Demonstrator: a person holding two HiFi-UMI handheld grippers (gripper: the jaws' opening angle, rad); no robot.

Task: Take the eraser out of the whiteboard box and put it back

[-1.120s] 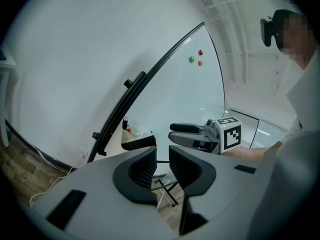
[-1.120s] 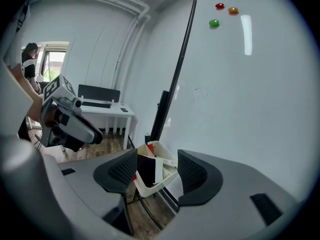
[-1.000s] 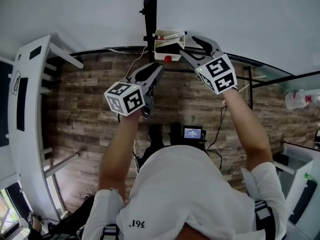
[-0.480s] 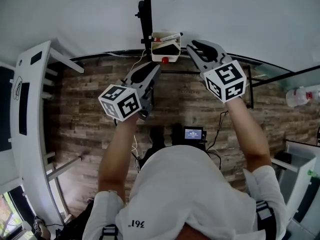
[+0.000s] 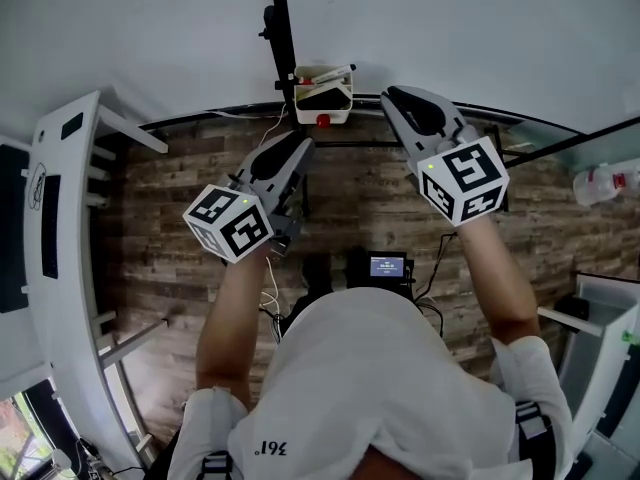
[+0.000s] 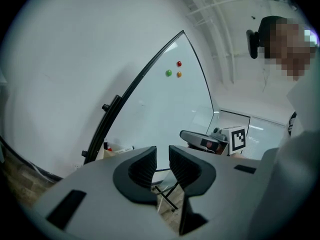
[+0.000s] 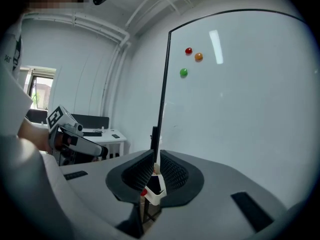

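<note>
Two grippers are hanging in front of the person's chest, neither carrying anything. The left gripper is pointing up toward the board from lower left, its jaws standing a narrow gap apart with only air between them. The right gripper is sitting higher and further forward. Its jaws are closing, and only a slit is showing between the pads with nothing pinched in it.

Beyond them, the whiteboard box is hanging at the foot of the black post. The eraser is lying inside it as a dark block, with a marker resting along the top edge.

From the right jaws the eraser is lying just to the left, close by. In the right gripper view the box is showing straight ahead and a little below, through the slit. The left gripper is trailing further off, below the box. The eraser's long side seems to be running along the whiteboard, so the right hand is looking better placed for a pick, though its jaws would need to spread first.
</note>
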